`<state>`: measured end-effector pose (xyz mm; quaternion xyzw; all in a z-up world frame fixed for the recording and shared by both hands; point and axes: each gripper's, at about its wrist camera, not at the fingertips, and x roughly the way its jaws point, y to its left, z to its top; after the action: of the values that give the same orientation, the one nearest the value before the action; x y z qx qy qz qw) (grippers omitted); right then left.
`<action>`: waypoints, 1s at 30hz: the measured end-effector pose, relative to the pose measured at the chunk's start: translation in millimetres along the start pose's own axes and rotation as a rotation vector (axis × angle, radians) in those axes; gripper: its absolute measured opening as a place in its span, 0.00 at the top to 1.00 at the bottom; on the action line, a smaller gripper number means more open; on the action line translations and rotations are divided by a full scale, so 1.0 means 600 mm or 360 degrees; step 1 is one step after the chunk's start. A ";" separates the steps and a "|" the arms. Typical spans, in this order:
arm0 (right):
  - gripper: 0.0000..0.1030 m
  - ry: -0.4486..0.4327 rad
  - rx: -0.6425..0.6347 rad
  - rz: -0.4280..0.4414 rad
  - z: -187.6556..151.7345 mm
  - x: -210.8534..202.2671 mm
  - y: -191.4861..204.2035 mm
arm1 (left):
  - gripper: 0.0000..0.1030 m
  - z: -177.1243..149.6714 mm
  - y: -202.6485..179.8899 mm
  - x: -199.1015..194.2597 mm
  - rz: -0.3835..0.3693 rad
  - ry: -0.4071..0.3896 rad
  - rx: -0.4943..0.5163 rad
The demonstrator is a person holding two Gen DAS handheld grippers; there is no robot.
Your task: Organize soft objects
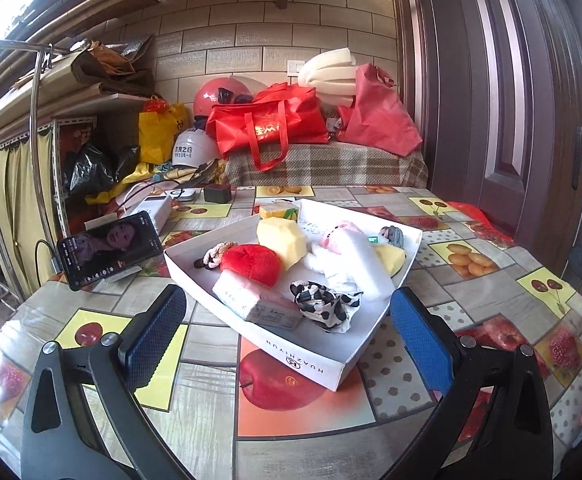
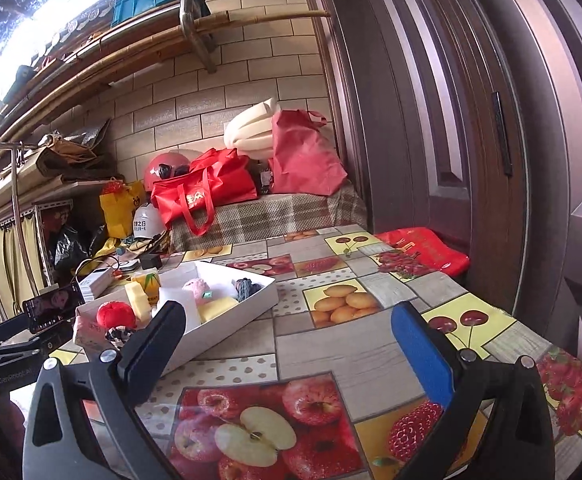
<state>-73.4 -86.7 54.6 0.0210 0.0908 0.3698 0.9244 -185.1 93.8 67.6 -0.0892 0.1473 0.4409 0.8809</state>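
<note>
home storeroom | fruit-print table (image 1: pixel 195 432) | helmets (image 1: pixel 221 96), bags (image 1: pixel 267 128)

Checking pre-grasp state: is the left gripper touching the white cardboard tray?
Apart. In the left wrist view the left gripper is open, its blue pads either side of the white cardboard tray with tablecloth visible between.

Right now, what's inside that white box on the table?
The white box holds a red plush, yellow foam block, black-and-white scrunchie, tissue pack and white cloth. Anything beneath them is hidden.
</note>
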 end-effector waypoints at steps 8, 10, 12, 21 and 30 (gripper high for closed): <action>0.00 0.0029 -0.0062 -0.0065 -0.003 0.004 0.011 | 0.00 -0.007 -0.036 0.010 0.0129 0.0110 0.0175; 0.00 0.0024 -0.0028 -0.0065 -0.001 0.004 0.007 | 0.00 -0.008 -0.039 0.007 0.0123 0.0100 0.0197; 0.00 0.0017 0.0018 -0.0070 0.000 0.003 -0.001 | 0.00 -0.009 -0.040 0.009 0.0137 0.0113 0.0210; 0.00 0.0025 0.0060 -0.0084 -0.002 0.002 -0.013 | 0.00 -0.012 -0.033 0.028 0.0136 0.0216 0.0182; 0.00 0.0033 0.0067 -0.0078 -0.005 0.002 -0.013 | 0.00 -0.012 -0.027 0.036 0.0121 0.0258 0.0157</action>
<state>-67.6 -91.6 50.8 0.0345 0.1086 0.3452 0.9316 -161.0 98.1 54.0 -0.0754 0.2428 0.4577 0.8520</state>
